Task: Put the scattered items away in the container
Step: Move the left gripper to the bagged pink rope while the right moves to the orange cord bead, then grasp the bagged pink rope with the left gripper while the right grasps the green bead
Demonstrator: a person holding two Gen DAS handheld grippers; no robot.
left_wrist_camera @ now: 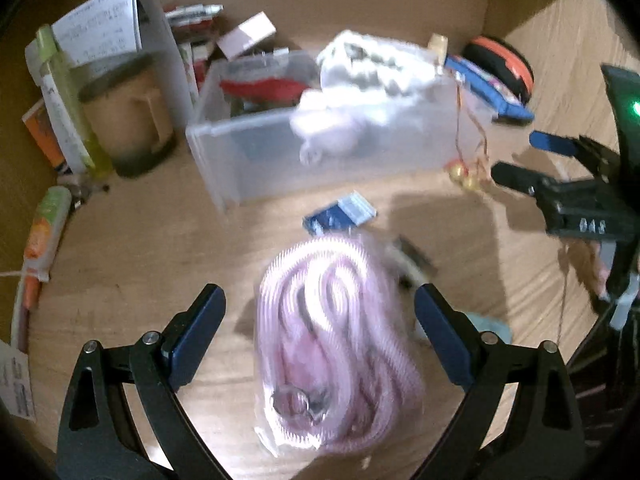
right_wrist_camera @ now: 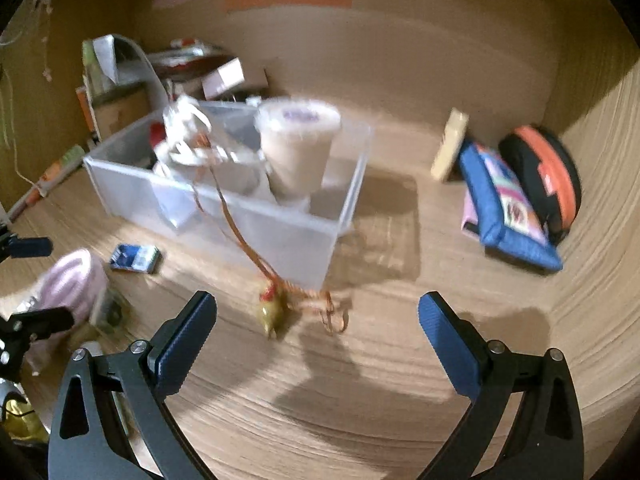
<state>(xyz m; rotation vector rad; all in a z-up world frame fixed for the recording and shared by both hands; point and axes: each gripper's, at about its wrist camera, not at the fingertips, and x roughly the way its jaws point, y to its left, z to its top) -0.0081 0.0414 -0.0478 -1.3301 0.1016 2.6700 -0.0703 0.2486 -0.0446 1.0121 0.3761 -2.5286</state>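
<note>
Left gripper: jaws standing wide apart, gripping nothing; the 2 blue pads are flanking the pink coil without touching it.
Pink coil: a bagged bundle of pink spiral cord, lying on the wooden surface between the left jaws (blurred, so fine detail is not readable).
Right gripper: jaws spread fully wide, nothing between the pads; it is pointing down at bare wood just in front of the charm.
Charm: a small yellow-green trinket on an orange string, lying on the wood just outside the container's front wall; the string is running up over the rim into the container.
Container: a clear plastic bin, sitting mid-surface and already holding a white lidded cup, upright, plus white tangled items and something red.
Blue packet: lying flat on the wood, between the container and the pink coil, touching neither.
Blue pouch: leaning at the back right, well apart from the container, with an orange-and-black round case just behind it.
Left clutter: a brown mug and a green tube are standing beside the container's left end.
</note>
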